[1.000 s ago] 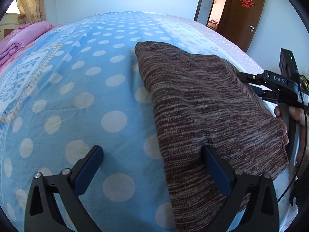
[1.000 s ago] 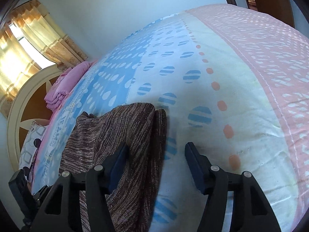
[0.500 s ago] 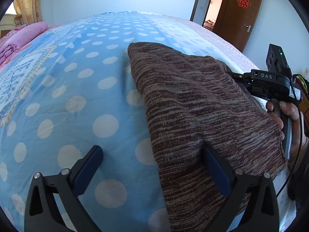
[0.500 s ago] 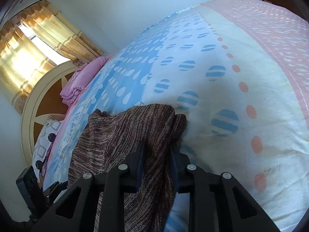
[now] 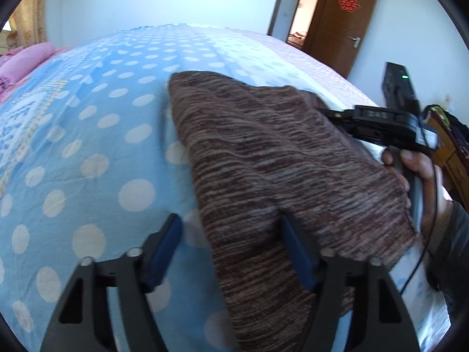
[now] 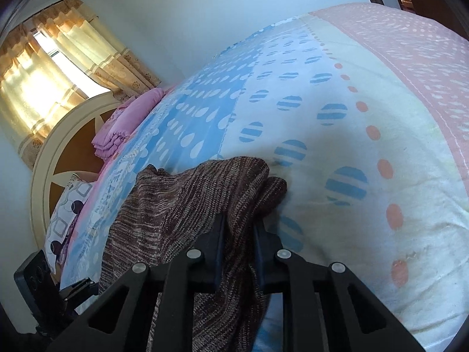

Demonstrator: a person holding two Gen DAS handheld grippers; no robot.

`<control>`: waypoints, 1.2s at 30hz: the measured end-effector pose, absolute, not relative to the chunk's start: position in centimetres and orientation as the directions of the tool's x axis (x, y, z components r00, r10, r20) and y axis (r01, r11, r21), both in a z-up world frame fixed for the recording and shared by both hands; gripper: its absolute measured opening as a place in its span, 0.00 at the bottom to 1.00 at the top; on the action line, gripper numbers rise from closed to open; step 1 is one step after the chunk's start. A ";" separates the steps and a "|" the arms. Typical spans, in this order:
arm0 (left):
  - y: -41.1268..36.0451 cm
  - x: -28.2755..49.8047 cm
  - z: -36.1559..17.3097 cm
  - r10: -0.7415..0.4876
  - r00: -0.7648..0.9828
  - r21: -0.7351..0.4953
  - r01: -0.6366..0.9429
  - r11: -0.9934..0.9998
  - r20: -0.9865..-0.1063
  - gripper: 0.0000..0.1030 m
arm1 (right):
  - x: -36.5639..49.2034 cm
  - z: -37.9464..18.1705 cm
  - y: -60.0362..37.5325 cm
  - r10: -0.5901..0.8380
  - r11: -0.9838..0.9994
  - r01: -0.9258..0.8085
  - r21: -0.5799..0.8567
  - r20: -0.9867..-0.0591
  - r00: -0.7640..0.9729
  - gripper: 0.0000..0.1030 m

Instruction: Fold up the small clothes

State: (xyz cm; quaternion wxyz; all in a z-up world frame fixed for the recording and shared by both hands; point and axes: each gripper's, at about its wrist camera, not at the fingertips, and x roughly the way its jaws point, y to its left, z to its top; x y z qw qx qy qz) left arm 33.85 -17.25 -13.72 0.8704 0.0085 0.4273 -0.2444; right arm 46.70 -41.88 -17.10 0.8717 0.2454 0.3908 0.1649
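A brown striped knit garment (image 5: 263, 158) lies folded on the polka-dot bed sheet (image 5: 96, 135). My left gripper (image 5: 230, 223) straddles its near left edge and its jaws are closing. The right pad is sunk into the knit; the left pad (image 5: 167, 243) stands over bare sheet, apart from the cloth. In the right wrist view the garment (image 6: 181, 205) bunches up where my right gripper (image 6: 239, 223) pinches its near right fold, jaws still closing with both pads pressed on the cloth. A hand (image 5: 416, 167) holds the right gripper (image 5: 337, 114) at the garment's far right side.
A folded pink blanket (image 6: 126, 120) lies at the head of the bed by a round headboard (image 6: 49, 158) and a patterned pillow (image 6: 67, 205). A curtained window (image 6: 44, 67) is behind them. A brown door (image 5: 346, 14) stands open beyond the bed's far corner.
The right jaws closed from wide apart onto the garment's fold and bunched it upward. The left jaws narrowed around the garment's left edge.
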 end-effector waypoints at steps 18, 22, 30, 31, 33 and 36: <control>-17.8 32.3 -11.6 -0.396 0.541 -0.146 0.446 0.883 -0.742 0.26 | 43.6 -13.0 -40.2 0.390 0.854 -0.052 0.518 -0.571 0.723 0.12; -17.5 31.7 -10.4 -0.405 0.548 -0.151 0.449 0.881 -0.732 0.26 | 42.7 -11.5 -39.5 0.391 0.854 -0.066 0.516 -0.553 0.736 0.11; -16.2 30.3 -8.4 -0.410 0.563 -0.152 0.448 0.881 -0.718 0.26 | 41.4 -10.1 -38.0 0.400 0.849 -0.082 0.523 -0.534 0.745 0.11; -16.0 30.3 -8.2 -0.409 0.564 -0.151 0.447 0.882 -0.717 0.26 | 41.2 -9.9 -37.7 0.401 0.848 -0.086 0.523 -0.528 0.749 0.11; -15.6 30.0 -7.7 -0.406 0.569 -0.147 0.445 0.883 -0.715 0.26 | 40.8 -9.6 -37.2 0.412 0.844 -0.099 0.527 -0.518 0.750 0.11; -14.8 29.4 -7.2 -0.397 0.585 -0.137 0.437 0.889 -0.707 0.26 | 40.5 -9.2 -36.2 0.425 0.840 -0.117 0.530 -0.508 0.749 0.11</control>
